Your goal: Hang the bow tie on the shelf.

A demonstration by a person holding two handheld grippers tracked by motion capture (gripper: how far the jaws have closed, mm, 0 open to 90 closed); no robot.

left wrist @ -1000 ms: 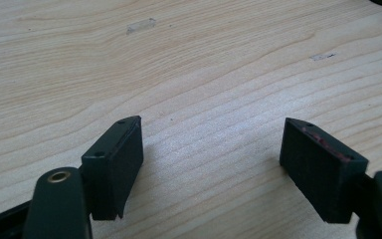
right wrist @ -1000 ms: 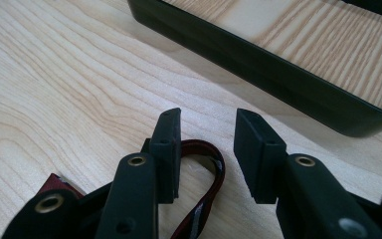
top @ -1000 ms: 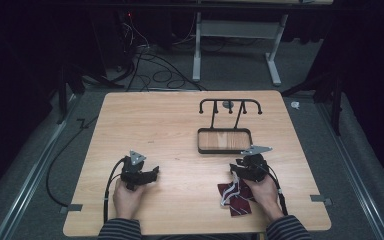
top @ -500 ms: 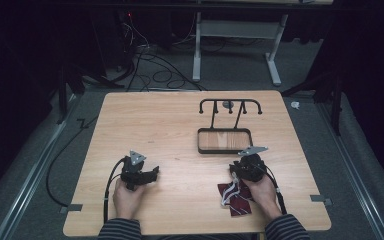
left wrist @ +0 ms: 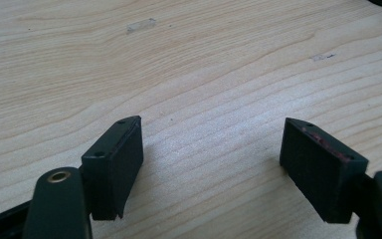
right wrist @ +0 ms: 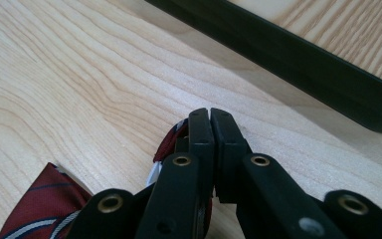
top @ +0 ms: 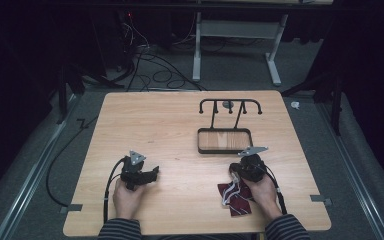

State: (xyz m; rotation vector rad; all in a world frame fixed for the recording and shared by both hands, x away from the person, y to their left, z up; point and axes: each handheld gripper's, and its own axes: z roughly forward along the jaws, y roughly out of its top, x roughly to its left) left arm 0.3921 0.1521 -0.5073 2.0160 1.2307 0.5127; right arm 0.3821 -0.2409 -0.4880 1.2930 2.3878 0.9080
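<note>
Table [top: 180,125] and rack [top: 225,140] unchanged. Right gripper [right wrist: 210,117], jaws just closing, now pinches dark red striped cloth [top: 236,197] at table's near right edge. Left gripper [left wrist: 211,149] spread wide, empty over bare wood.

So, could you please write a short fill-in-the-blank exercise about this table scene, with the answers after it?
1. The right tongs are shut on a dark ____ patterned cloth.
2. The left tongs are ____, with nothing between them.
3. The black rack stands on the ____ table.

Missing words: red; open; wooden
</note>
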